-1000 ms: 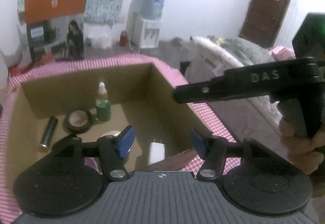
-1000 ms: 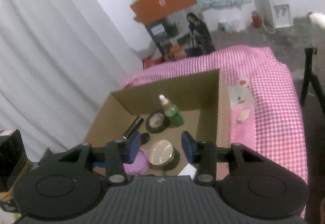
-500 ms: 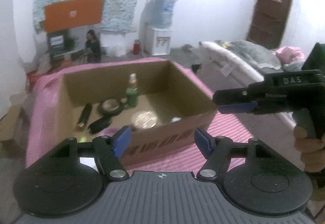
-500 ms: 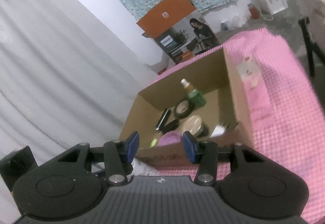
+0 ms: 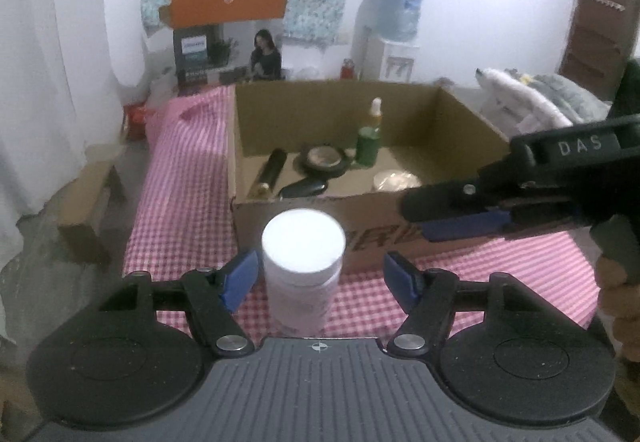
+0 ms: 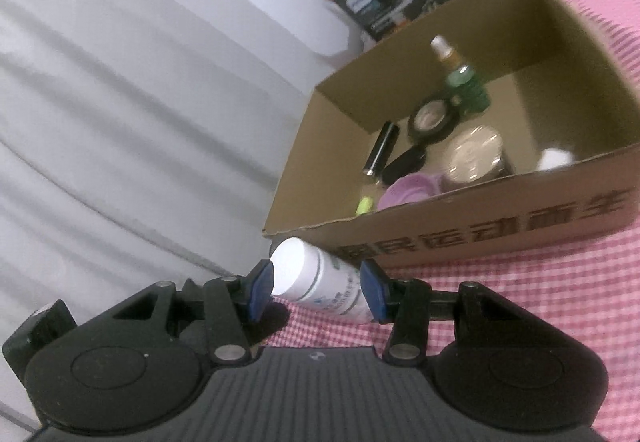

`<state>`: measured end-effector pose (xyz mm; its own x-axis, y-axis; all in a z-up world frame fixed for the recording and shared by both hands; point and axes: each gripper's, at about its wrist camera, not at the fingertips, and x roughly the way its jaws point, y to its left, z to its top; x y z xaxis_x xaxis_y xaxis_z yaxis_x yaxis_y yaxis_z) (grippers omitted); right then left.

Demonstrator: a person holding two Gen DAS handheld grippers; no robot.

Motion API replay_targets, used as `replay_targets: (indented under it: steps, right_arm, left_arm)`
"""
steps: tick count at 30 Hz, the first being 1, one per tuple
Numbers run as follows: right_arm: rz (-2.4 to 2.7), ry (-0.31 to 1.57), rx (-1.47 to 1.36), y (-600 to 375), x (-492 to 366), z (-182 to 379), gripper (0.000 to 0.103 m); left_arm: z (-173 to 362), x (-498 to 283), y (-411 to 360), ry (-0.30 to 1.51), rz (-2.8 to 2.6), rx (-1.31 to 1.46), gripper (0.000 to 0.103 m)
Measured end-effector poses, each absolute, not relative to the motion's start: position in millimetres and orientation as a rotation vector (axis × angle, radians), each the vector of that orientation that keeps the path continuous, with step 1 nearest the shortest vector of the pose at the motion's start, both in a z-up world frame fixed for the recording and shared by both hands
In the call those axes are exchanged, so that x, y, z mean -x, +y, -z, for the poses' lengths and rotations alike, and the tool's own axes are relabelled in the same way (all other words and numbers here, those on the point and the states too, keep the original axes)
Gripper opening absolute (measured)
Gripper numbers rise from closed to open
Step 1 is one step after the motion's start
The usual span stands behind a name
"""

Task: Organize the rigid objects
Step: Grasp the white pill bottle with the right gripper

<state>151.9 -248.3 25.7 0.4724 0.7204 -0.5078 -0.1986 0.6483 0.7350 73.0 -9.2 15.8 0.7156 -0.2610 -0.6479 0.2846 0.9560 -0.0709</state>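
2 grippers have swung off the box within the last half second and now face a white bottle that was out of both views before. It stands upright on the checked cloth, just outside the box's near left corner.

Our left gripper has its jaws spread around the bottle. 1 pad looks almost against it and the other is clear of it, so we judge nothing is pinched yet.

Our right gripper also has its jaws spread. In its own view the bottle sits framed between them, but the left view shows that gripper off to the side, apart from the bottle.

We take this as the start of the next pick: the bottle is the 1 item we see outside the box, and the left jaws need only close on it.
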Motion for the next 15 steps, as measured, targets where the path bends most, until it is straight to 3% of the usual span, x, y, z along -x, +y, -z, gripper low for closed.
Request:
replay_targets:
  steps: [15]
  right_arm:
    - [-0.621,1.008,-0.605,-196,-180,-8,0.051]
  left_arm:
    - [13,-100,-13,0.785,0.255,-0.109,0.068]
